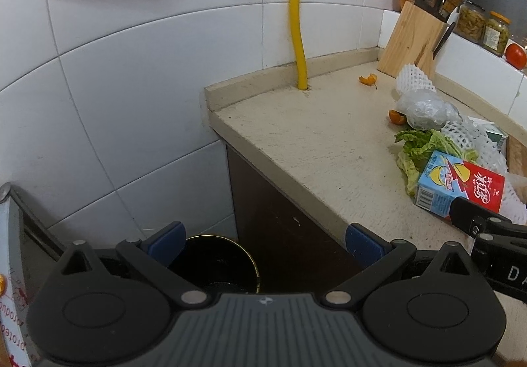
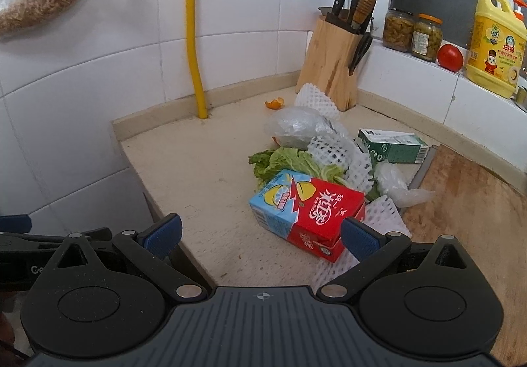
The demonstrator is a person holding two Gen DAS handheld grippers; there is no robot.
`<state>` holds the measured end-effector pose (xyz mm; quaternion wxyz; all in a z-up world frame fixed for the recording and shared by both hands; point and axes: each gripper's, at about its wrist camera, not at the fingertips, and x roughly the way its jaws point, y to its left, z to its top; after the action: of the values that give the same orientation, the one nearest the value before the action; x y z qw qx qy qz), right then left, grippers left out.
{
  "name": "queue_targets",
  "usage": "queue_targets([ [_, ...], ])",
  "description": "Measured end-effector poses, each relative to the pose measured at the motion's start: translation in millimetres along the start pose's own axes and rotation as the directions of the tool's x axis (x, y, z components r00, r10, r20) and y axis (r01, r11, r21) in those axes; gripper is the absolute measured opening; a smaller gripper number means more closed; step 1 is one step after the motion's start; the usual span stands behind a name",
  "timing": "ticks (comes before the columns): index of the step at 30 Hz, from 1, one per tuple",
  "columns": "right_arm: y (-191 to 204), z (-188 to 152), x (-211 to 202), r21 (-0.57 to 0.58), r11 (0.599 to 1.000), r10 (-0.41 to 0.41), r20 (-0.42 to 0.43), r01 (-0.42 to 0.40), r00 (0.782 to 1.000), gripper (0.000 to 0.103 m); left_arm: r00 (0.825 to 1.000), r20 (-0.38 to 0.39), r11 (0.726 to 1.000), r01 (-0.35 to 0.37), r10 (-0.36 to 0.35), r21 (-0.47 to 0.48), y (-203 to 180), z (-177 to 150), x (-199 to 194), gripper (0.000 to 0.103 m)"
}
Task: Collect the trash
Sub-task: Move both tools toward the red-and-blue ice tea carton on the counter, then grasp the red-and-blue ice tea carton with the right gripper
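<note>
White tiled walls met a beige stone desk (image 2: 197, 169) in a kitchen corner, with a dark cabinet below it. Nearest, the left fingers (image 1: 263, 243) were spread wide and empty, hanging off the desk's edge above a black bin (image 1: 217, 263) on the floor. The right fingers (image 2: 262, 235) were also released, wide apart, the right pad (image 2: 359, 240) just beside a red and blue carton (image 2: 306, 209) lying on the desk. Behind the carton lay lettuce (image 2: 290, 163), white foam nets (image 2: 336, 153), clear plastic bags (image 2: 296, 123) and a green carton (image 2: 392, 144); a cutting board (image 2: 467, 202) lay to the right. Farther back sat an orange peel (image 2: 275, 103), a knife block (image 2: 332, 61) and a yellow pipe (image 2: 194, 38).
</note>
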<state>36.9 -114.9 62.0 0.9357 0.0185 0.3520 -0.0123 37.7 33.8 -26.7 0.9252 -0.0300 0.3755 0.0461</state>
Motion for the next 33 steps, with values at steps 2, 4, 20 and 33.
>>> queue_targets([
  [2, -1.6, 1.3, 2.5, 0.000, 1.000, -0.001, -0.003, 0.001, 1.000, 0.103, 1.000, -0.003, 1.000, 0.001, -0.001, 0.001, -1.8, 1.8, 2.6, 0.099],
  [4, -3.3, 2.4, 5.5, 0.001, 1.000, -0.003, -0.008, 0.003, 1.000, 0.103, 1.000, -0.005, 1.000, 0.000, 0.000, 0.002, -3.6, 2.6, 4.1, 0.099],
  [20, -15.9, 11.6, 17.8, 0.009, 1.000, -0.014, -0.018, 0.014, 1.000, 0.103, 1.000, 0.005, 0.999, 0.026, -0.026, 0.033, -20.0, 16.8, 16.3, 0.099],
  [33, -30.8, 20.8, 37.1, 0.026, 1.000, -0.014, -0.038, 0.015, 0.999, 0.103, 0.999, -0.003, 0.998, 0.052, -0.052, 0.031, -30.1, 30.7, 33.5, 0.098],
])
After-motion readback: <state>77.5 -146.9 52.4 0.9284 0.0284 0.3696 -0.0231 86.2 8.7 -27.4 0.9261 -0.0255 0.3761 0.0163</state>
